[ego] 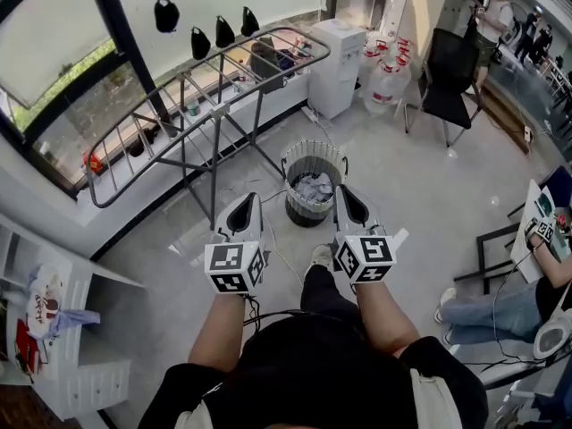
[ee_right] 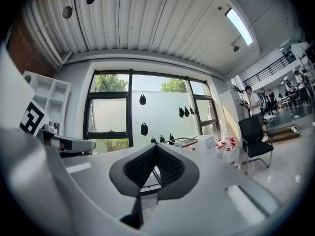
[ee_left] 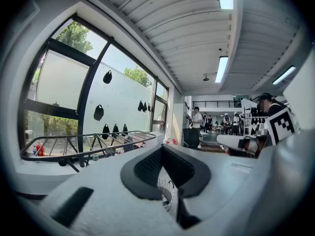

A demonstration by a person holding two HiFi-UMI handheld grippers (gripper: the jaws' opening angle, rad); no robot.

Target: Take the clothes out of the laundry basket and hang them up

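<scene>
Clothes [ego: 313, 188] in basket [ego: 288, 166]; left gripper [ego: 245, 202], right gripper [ego: 348, 193]: fingers [ee_left: 147, 168] together, empty

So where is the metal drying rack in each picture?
Head view: drying rack, upper left, beside the window.
Left gripper view: low on the left, under the window.
Right gripper view: small, near the centre, under the window.
Shared landmark: black shapes on the window.
</scene>
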